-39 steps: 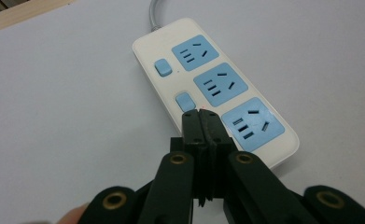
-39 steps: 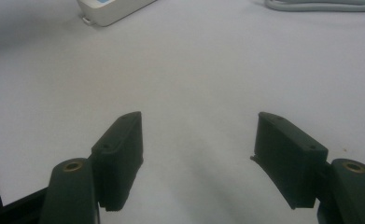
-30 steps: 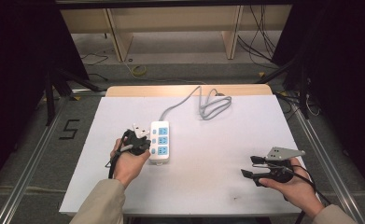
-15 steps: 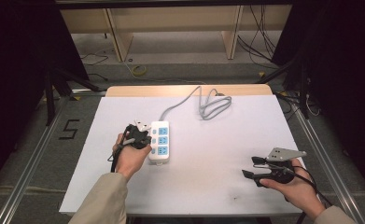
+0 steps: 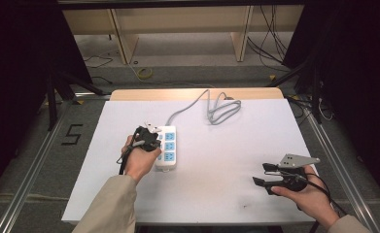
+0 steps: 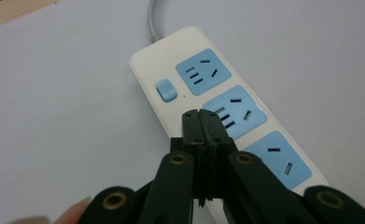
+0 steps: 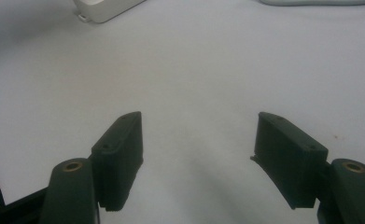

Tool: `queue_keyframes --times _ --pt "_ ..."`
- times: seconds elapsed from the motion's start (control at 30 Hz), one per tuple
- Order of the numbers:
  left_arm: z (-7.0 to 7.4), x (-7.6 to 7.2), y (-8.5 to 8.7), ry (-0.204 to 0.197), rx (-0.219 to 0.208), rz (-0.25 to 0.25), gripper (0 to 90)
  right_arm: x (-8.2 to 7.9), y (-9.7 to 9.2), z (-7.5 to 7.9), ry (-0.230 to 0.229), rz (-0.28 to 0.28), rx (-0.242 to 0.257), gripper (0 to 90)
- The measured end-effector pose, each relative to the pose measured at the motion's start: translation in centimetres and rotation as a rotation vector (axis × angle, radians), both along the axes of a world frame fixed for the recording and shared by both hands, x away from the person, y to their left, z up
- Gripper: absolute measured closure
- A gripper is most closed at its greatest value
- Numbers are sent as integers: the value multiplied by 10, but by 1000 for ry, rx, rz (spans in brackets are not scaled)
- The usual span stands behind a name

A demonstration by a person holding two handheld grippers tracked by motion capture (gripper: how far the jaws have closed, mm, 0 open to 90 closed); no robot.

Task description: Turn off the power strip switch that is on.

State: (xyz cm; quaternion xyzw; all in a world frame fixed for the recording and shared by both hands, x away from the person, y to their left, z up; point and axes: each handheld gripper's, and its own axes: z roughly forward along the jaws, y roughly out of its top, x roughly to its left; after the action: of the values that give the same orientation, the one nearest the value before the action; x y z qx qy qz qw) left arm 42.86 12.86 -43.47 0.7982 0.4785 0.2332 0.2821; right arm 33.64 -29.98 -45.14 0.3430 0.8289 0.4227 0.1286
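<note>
One rigid, light power strip (image 6: 227,116) was judged best pressed at its switch (image 6: 165,90); left gripper (image 6: 201,116) was closed empty, right gripper (image 7: 199,154) spread apart.

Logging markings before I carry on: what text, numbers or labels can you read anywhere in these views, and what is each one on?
"5": dark mark on the floor left of the table, high view.
Power strip: no brand or lettering can be read on its white face, blue sockets or blue switch, left gripper view.
Left gripper and right gripper: no lettering on their black jaws.
</note>
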Motion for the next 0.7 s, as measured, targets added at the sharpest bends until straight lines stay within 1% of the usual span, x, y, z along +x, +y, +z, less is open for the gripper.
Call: queue_keyframes --times 0.27,0.4,0.57,0.7 --pt "-1 6 -2 12 12 3 900 0 0 0 3 2 0 329" --pt "-2 9 -4 11 6 8 900 0 0 0 3 3 1 329" --pt "-3 11 -5 21 16 3 900 0 0 0 2 3 2 329" --pt "-4 12 -5 24 13 9 900 0 0 0 2 3 1 329"
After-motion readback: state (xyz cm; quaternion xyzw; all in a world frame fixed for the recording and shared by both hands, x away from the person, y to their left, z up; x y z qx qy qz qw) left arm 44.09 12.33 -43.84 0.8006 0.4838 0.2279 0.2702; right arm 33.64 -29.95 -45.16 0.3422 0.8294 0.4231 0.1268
